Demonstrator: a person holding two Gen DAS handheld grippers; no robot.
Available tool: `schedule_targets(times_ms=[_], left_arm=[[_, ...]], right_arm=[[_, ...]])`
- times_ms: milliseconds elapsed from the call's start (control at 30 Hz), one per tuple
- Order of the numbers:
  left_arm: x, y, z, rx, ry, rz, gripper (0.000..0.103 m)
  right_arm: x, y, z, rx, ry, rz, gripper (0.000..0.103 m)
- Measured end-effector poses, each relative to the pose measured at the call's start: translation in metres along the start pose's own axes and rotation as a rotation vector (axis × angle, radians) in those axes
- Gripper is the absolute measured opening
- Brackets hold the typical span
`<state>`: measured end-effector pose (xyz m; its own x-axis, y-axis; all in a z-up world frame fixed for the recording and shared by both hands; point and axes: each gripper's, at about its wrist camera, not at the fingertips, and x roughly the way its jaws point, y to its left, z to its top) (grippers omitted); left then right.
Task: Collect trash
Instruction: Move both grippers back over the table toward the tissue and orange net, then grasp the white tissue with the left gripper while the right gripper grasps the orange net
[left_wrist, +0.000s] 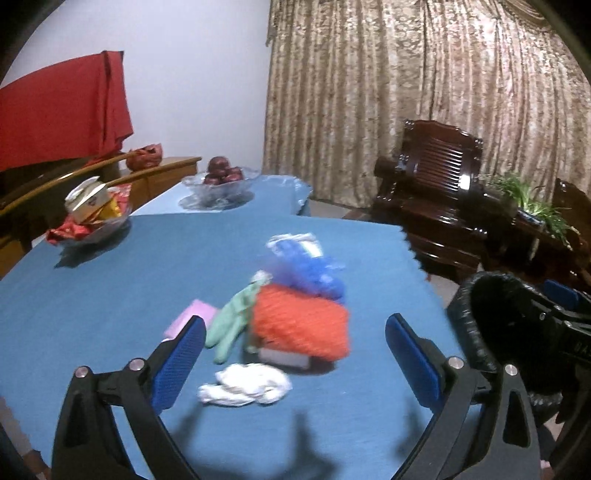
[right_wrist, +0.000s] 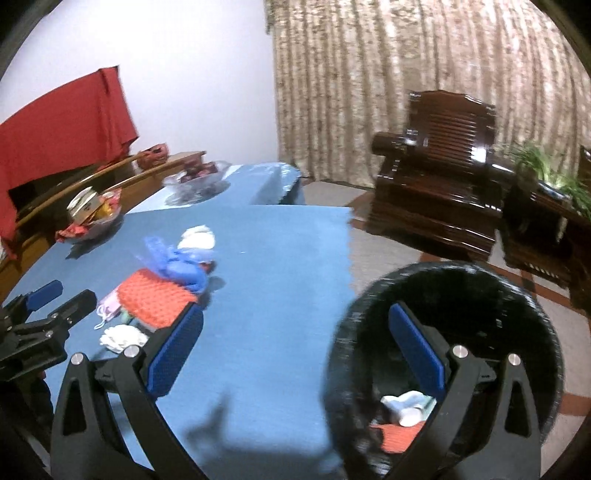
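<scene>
Trash lies in a heap on the blue table (left_wrist: 110, 288): a crumpled white tissue (left_wrist: 245, 384), an orange net (left_wrist: 301, 325), a green glove (left_wrist: 231, 325), a blue plastic bag (left_wrist: 308, 266) and a pink packet (left_wrist: 194, 315). My left gripper (left_wrist: 295, 362) hangs open just above the tissue, nothing between its fingers. In the right wrist view my right gripper (right_wrist: 295, 350) is open over the table's right edge, one finger above the black bin (right_wrist: 447, 362). The bin holds white and orange scraps (right_wrist: 404, 410). The heap (right_wrist: 155, 295) and left gripper (right_wrist: 48, 314) show at left.
Two glass bowls stand at the table's far side, one with snack packets (left_wrist: 92, 210), one with dark fruit (left_wrist: 221, 181). A dark wooden armchair (left_wrist: 439, 192) and a plant (left_wrist: 528, 199) stand to the right. Curtains and a red cloth (left_wrist: 62, 110) lie behind.
</scene>
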<state>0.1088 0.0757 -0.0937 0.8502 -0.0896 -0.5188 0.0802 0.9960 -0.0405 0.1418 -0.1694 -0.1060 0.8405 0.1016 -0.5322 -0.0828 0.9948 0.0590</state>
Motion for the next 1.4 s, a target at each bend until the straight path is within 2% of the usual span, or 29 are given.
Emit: schedule_targets(times_ms=[300, 600, 833, 900, 933, 1000, 1033, 1100, 1200, 1400], left_arm=[[0.026, 0.038, -0.028, -0.011, 0.082, 0.068, 0.090], [0.062, 0.046, -0.055, -0.031, 0.172, 0.074, 0.086], [0.084, 0.042, -0.062, -0.030, 0.213, 0.058, 0.086], [0.089, 0.040, -0.064, -0.035, 0.231, 0.033, 0.074], [0.091, 0.040, -0.064, -0.035, 0.239, 0.019, 0.071], [0.091, 0.036, -0.065, -0.027, 0.241, -0.016, 0.054], [0.089, 0.035, -0.064, -0.023, 0.239, -0.022, 0.050], [0.087, 0.034, -0.064, -0.030, 0.234, -0.045, 0.035], [0.083, 0.039, -0.062, -0.062, 0.227, -0.070, 0.025], [0.066, 0.048, -0.055, -0.097, 0.193, -0.063, 0.021]], right_arm=[[0.041, 0.046, -0.012, -0.064, 0.031, 0.059, 0.098], [0.079, 0.056, -0.027, -0.081, 0.083, 0.067, 0.097], [0.095, 0.054, -0.032, -0.089, 0.110, 0.068, 0.097], [0.097, 0.054, -0.033, -0.092, 0.116, 0.071, 0.097], [0.098, 0.054, -0.033, -0.092, 0.118, 0.072, 0.097], [0.099, 0.054, -0.034, -0.092, 0.120, 0.074, 0.097], [0.100, 0.055, -0.033, -0.092, 0.121, 0.075, 0.097], [0.101, 0.057, -0.032, -0.091, 0.119, 0.079, 0.097], [0.101, 0.061, -0.030, -0.096, 0.114, 0.087, 0.097], [0.101, 0.072, -0.026, -0.104, 0.109, 0.109, 0.094]])
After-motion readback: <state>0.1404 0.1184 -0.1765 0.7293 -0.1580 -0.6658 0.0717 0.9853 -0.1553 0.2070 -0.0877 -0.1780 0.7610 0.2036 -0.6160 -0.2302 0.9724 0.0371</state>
